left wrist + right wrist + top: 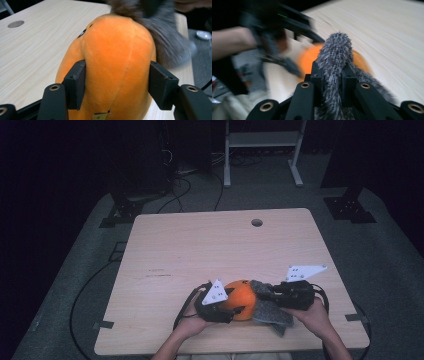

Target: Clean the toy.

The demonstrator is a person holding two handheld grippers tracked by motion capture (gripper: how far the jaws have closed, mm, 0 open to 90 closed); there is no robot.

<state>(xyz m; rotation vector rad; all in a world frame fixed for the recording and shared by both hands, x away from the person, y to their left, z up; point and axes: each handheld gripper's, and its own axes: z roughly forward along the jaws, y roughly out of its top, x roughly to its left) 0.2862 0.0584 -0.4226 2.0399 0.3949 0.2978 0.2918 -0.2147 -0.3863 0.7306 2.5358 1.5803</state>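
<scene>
Much of the right gripper view is smeared with blur: at its upper left the other hand and its black tool are hard to make out. In the high view the orange plush toy sits at the lower middle of the frame on the table, partly covered on its left by the left tongs and their grey plate. Its grey furry part spreads to the lower right, its near end hidden under the right tongs.

In the left gripper view the two pads press into the toy's orange sides, so the left tongs grip the orange body, part-way shut; the toy's lower end is cut off by the frame's bottom edge. In the right gripper view the right tongs are closed tight on a tuft of grey fur.

The toy lies near the table's bottom edge, with broad bare wood above it toward the round hole.
</scene>
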